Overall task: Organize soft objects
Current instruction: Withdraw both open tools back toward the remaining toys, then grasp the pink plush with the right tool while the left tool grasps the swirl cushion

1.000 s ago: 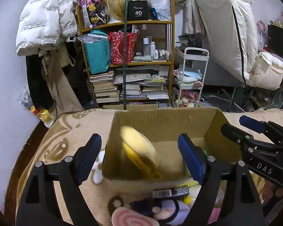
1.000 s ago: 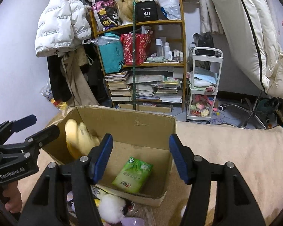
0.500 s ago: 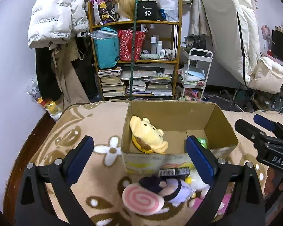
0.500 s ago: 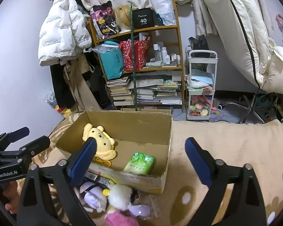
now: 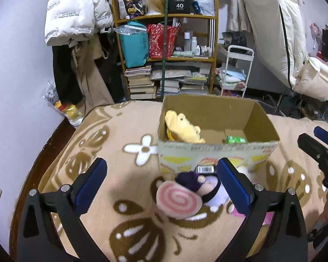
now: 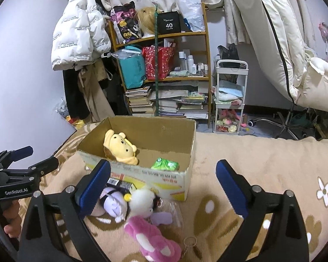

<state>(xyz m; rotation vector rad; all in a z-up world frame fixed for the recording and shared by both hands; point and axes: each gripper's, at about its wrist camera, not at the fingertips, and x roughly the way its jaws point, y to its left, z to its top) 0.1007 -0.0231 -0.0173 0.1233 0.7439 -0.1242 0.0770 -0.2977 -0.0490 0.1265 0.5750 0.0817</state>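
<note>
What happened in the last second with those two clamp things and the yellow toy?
The yellow plush, a blur in mid-drop a second ago, now rests inside the cardboard box. Both the left gripper and the right gripper have just been opening, nothing between them, and pulled back from the box. The green packet and plush pile stayed put.

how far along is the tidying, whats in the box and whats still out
Done: the yellow plush and a green pack lie in the box. In hand: nothing; both the left tool and right tool are open and empty, their jaws having just opened. Left: the purple plush, white plush and pink plush lie on the blanket in front of the box.
</note>
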